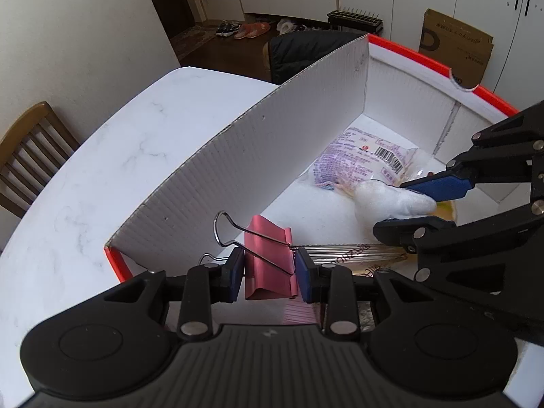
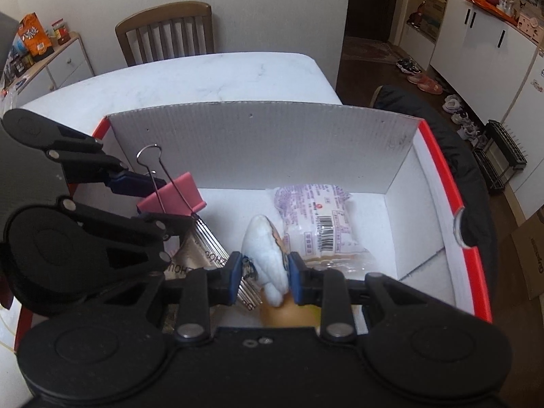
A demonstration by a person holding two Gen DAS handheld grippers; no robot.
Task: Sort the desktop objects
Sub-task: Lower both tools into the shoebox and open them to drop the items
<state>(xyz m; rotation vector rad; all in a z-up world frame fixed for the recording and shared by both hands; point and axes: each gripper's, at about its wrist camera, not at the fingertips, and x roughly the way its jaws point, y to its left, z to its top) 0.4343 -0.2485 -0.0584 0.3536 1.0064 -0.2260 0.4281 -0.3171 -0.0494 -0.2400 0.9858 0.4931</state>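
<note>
My left gripper point(image 1: 270, 273) is shut on a pink binder clip point(image 1: 268, 258) with wire handles, held above the inside of a white cardboard box with a red rim point(image 1: 306, 108). The right wrist view shows the same clip point(image 2: 171, 197) at the left, pinched in the left gripper point(image 2: 159, 200). My right gripper point(image 2: 266, 277) is shut on a white soft packet point(image 2: 263, 255), which hangs over the box floor. That packet point(image 1: 391, 200) and the right gripper point(image 1: 408, 207) appear at the right in the left wrist view.
Inside the box lie a clear snack bag with purple print point(image 2: 316, 221), a gold-printed flat pack point(image 2: 200, 251) and an orange round item point(image 2: 285, 312). The box stands on a white marble table point(image 1: 102, 170). A wooden chair point(image 2: 166, 34) stands behind the table.
</note>
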